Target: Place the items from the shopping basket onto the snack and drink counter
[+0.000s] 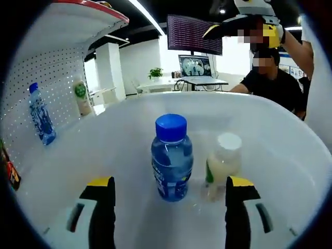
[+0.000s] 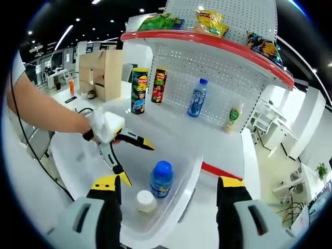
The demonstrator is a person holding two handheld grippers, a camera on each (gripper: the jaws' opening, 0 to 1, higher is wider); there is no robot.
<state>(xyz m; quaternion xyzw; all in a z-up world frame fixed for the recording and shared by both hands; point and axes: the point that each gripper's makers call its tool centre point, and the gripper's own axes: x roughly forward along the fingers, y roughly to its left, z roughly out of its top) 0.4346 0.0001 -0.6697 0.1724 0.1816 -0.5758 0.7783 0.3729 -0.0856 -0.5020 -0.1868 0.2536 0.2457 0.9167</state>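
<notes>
I am holding my left claw [image 1: 169, 199] released inside the white basket [image 1: 270, 150], its jaws flanking two bottles: one blue-capped bottle [image 1: 171, 158] and one white-capped bottle [image 1: 223, 163] just beside it. My right claw [image 2: 168, 194] is hovering released above them. Two more bottles [image 2: 197, 97] are standing on the counter shelf [image 2: 207, 137].

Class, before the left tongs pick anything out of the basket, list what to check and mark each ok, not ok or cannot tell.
1. Left tongs open: ok.
2. Blue-capped bottle upright in the basket, lined up between the jaws: ok.
3. White-capped bottle close beside it, may be bumped: not ok.
4. Free space on the counter shelf: ok.
5. Right tongs open, clear above the basket: ok.
6. Bottle caps tight: cannot tell.
</notes>
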